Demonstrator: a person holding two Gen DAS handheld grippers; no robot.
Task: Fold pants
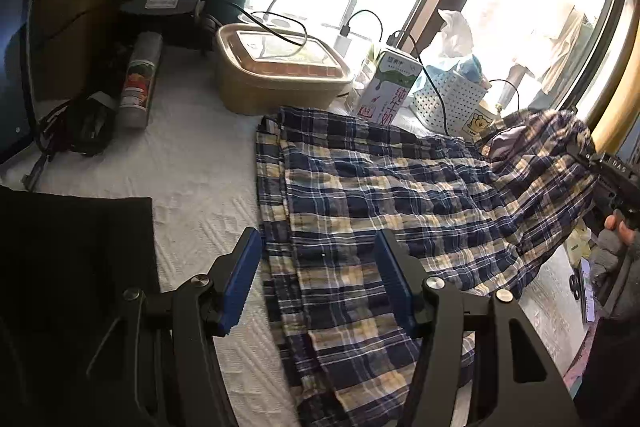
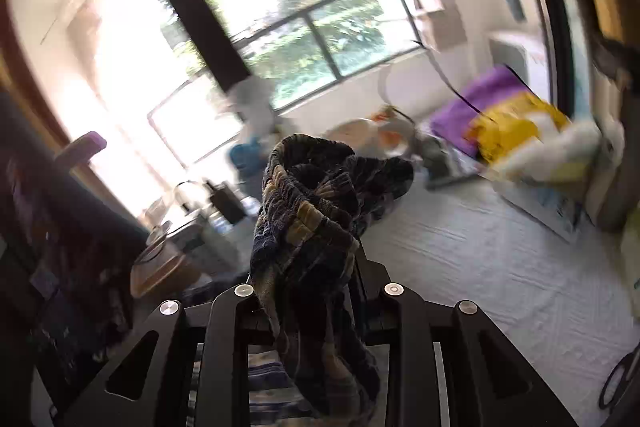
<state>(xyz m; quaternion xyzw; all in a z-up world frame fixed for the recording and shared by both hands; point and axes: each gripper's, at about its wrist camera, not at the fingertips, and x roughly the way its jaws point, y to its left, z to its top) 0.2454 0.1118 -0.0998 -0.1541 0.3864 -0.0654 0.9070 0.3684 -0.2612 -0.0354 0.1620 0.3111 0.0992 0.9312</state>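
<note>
Blue, white and tan plaid pants (image 1: pixel 380 203) lie spread on a white textured cloth (image 1: pixel 192 195). My left gripper (image 1: pixel 316 259) is open and hovers over the near edge of the pants, its blue pads (image 1: pixel 240 279) apart and empty. My right gripper (image 1: pixel 600 163) shows at the right of the left wrist view, lifting the far end of the pants off the surface. In the right wrist view my right gripper (image 2: pixel 308 259) is shut on the bunched elastic waistband (image 2: pixel 308 187), which hides the fingertips.
A tan lidded box (image 1: pixel 276 75), a milk carton (image 1: pixel 388 87), a white perforated basket (image 1: pixel 452 99) and cables stand behind the pants by the window. A spray can (image 1: pixel 140 79) and a dark tablet (image 1: pixel 12 67) lie left. A black sheet (image 1: pixel 76 239) covers the near left.
</note>
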